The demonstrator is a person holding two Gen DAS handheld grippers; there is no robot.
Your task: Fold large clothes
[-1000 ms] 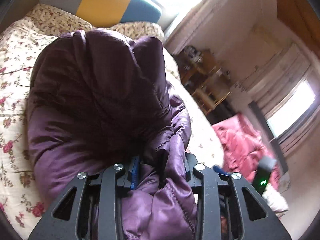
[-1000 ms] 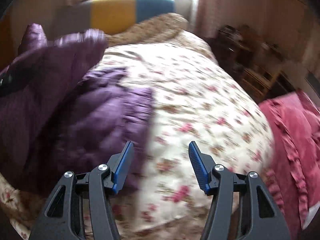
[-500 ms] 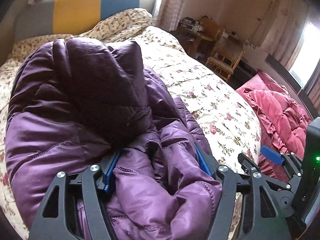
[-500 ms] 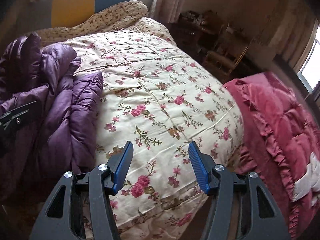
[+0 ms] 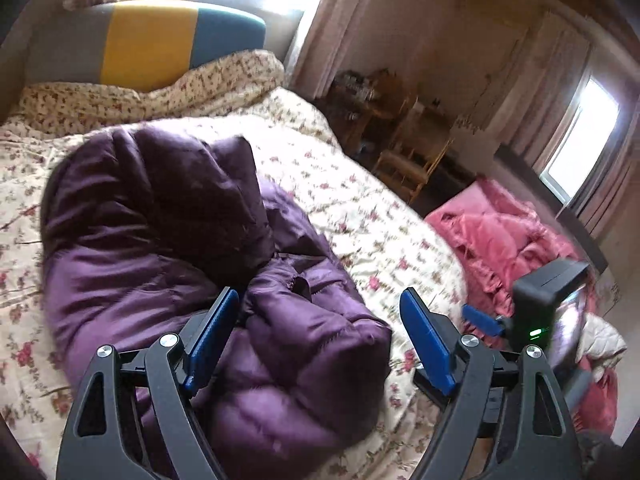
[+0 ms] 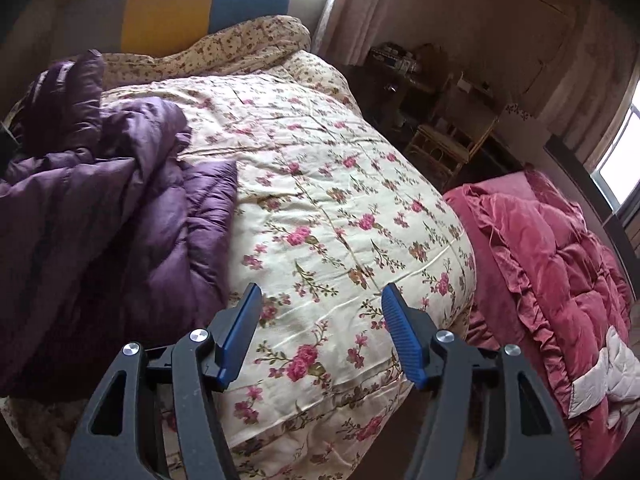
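Observation:
A puffy purple jacket [image 5: 160, 240] lies bunched in a folded heap on the floral bed quilt [image 5: 360, 208]. My left gripper [image 5: 320, 296] hovers just over the jacket's near fold. Its jaws are opening, with the fold beneath and between the blue pads [image 5: 212, 332], which no longer press on it. In the right wrist view the jacket [image 6: 100, 220] fills the left side. My right gripper [image 6: 322, 290] is over bare quilt [image 6: 340, 200] to the jacket's right, jaws opening and nothing between them. The right gripper's body [image 5: 548, 300] shows at the right of the left wrist view.
A crumpled pink quilt [image 6: 560, 260] lies past the bed's right edge. A grey, yellow and teal headboard [image 5: 148, 40] stands at the far end. A wooden chair [image 5: 416, 164] and a cluttered side table [image 6: 400, 64] stand beyond the bed on the right.
My left gripper has let go of the purple jacket's fold and pulled back and up from it. The right gripper has widened slightly and swung right, away from the jacket.

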